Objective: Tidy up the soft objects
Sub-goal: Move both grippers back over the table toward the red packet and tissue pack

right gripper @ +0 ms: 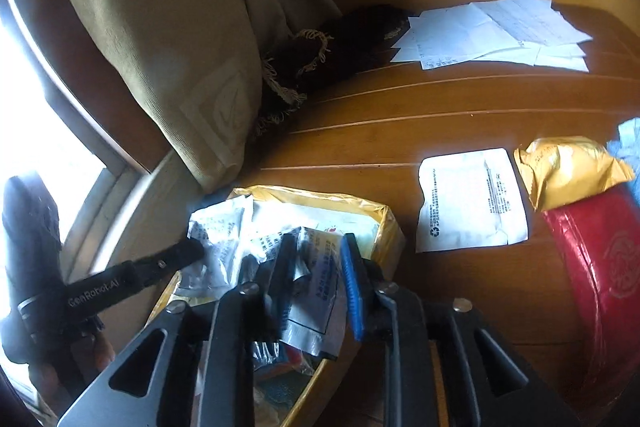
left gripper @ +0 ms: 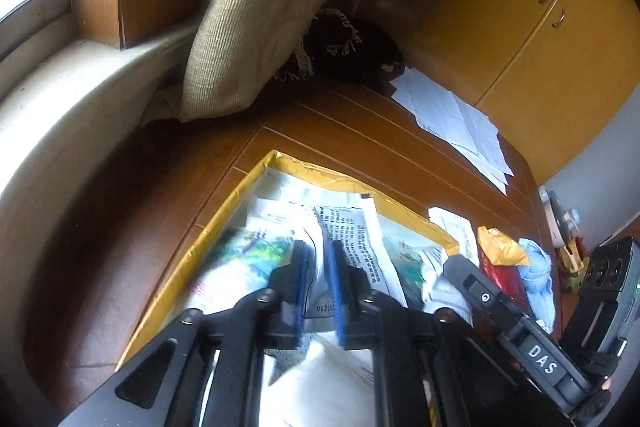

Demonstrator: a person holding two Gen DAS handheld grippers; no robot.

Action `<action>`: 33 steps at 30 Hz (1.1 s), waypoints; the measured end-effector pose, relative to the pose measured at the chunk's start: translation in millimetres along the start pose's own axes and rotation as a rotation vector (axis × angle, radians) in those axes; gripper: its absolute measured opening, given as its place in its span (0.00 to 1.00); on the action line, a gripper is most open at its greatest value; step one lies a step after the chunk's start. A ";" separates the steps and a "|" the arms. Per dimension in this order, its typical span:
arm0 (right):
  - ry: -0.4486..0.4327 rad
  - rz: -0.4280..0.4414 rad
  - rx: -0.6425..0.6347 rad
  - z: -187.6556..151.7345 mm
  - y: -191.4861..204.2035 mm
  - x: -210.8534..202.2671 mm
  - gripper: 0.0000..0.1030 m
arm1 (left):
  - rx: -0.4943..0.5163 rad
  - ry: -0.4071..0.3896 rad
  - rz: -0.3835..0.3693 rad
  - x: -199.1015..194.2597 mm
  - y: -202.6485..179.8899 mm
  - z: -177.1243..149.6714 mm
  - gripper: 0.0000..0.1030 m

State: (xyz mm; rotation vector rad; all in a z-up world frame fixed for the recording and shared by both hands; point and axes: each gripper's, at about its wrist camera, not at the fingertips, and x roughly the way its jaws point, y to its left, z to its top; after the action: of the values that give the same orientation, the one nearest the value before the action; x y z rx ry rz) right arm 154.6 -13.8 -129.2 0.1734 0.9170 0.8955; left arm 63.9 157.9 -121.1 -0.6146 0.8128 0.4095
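Observation:
A yellow cardboard box (left gripper: 224, 211) on the wooden table holds several soft plastic packets; it also shows in the right wrist view (right gripper: 390, 227). My left gripper (left gripper: 320, 263) hovers over the box with its jaws narrowly apart around a white printed packet (left gripper: 360, 239); I cannot tell if they pinch it. My right gripper (right gripper: 320, 267) is over the box's right end, its jaws apart around a silvery packet (right gripper: 316, 291). A white flat packet (right gripper: 470, 199), a gold pouch (right gripper: 568, 167) and a red pouch (right gripper: 600, 259) lie right of the box.
A tan pillow (right gripper: 160, 39) leans at the back left by the window. A dark fringed cloth (right gripper: 320, 55) lies behind it. Loose white papers (right gripper: 492, 31) lie at the back right. A light blue cloth (left gripper: 538, 279) lies beyond the pouches. Wooden cabinets (left gripper: 520, 7) stand behind the table.

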 end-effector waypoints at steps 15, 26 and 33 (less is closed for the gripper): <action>-0.123 0.078 0.016 -45.5 -20.9 -111.1 0.67 | 0.001 -0.173 -0.112 -80.5 -51.6 -79.0 0.58; -0.144 0.004 0.042 -88.7 -79.2 -175.5 0.67 | 0.125 -0.165 -0.194 -92.8 -133.6 -130.1 0.66; -0.164 -0.009 0.098 -93.8 -104.3 -189.8 0.67 | 0.136 -0.063 -0.173 -68.8 -158.3 -138.0 0.66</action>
State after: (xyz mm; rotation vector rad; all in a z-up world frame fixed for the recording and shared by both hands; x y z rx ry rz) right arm 92.1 -241.3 -121.6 0.3220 0.8085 0.8163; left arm 33.9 -58.1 -86.2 -0.5379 0.7150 0.2129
